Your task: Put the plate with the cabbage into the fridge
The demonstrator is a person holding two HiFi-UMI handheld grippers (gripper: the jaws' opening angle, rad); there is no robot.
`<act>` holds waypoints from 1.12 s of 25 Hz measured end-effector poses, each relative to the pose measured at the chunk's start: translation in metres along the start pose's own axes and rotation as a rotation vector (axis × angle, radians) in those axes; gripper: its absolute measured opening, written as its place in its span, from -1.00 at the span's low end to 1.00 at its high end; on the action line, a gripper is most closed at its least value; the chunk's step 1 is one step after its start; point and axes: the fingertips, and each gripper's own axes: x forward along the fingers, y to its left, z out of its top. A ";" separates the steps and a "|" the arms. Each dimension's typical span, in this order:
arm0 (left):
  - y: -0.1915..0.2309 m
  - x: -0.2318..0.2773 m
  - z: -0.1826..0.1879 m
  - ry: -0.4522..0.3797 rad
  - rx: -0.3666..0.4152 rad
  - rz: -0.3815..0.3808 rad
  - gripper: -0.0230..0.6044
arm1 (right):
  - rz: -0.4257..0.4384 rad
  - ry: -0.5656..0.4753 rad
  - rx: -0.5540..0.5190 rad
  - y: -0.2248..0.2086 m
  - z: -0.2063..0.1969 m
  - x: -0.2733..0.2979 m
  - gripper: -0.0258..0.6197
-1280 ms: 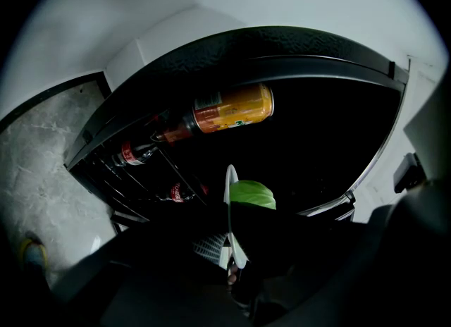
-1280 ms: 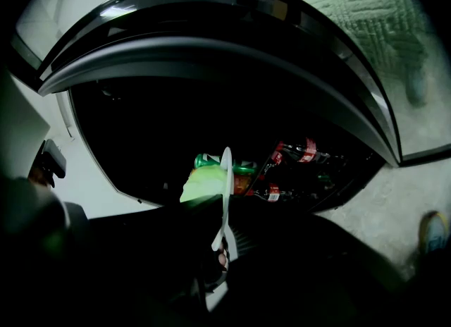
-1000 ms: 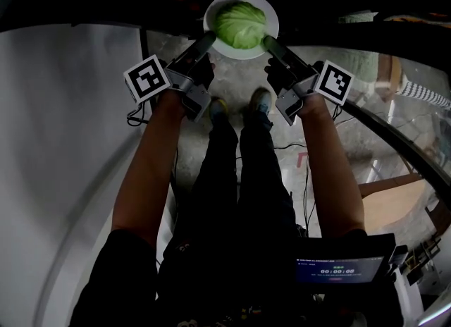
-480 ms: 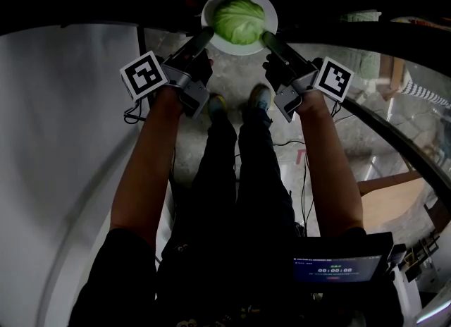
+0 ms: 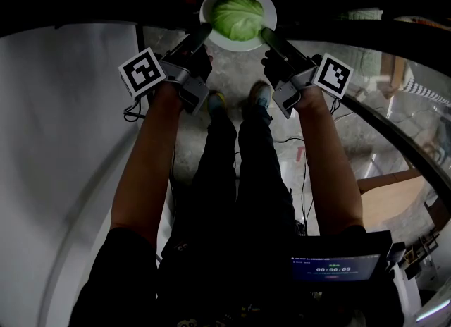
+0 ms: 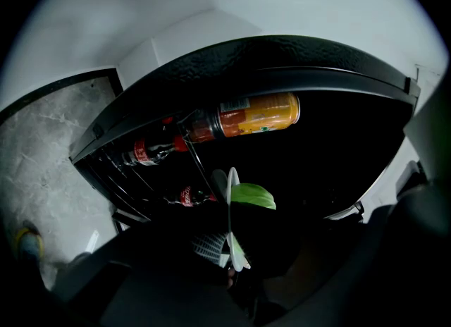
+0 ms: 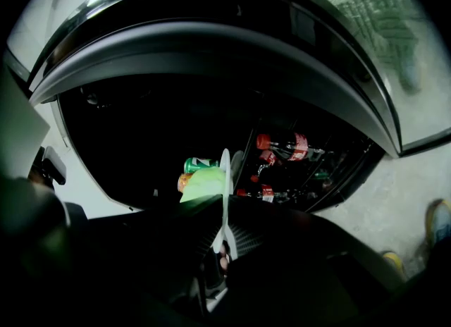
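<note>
We are seeing both tongs clamping one white plate (image 5: 237, 44) by its rim, at 12 o'clock in the head view. The left tongs (image 5: 201, 33) are pinching the rim at the plate's 8 o'clock, and the right tongs (image 5: 268, 35) are pinching it at 4 o'clock. In each gripper view the plate is showing edge-on between closed jaws, so both are gripping it.

A green cabbage (image 5: 238, 17) is sitting in the middle of the plate. The plate is hanging level at the dark opening of the fridge (image 6: 282, 51). We are not making out whether it is touching any shelf.

In the left gripper view an orange bottle (image 6: 246, 118) is lying on its side at 12 o'clock above the plate, with a cola bottle (image 6: 151, 151) at 10 o'clock on the door racks. In the right gripper view a green can (image 7: 199, 165) is lying just behind the cabbage, at 11 o'clock from the jaws.

In the head view the person's shoes (image 5: 258, 96) are standing on the grey floor (image 5: 232, 79) at 6 o'clock, below the plate. A small lit screen (image 5: 337, 268) is glowing at 5 o'clock.
</note>
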 end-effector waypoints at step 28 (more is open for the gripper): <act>0.006 -0.014 -0.019 -0.050 -0.011 -0.009 -0.88 | -0.032 -0.200 0.015 -0.008 0.009 -0.002 -0.84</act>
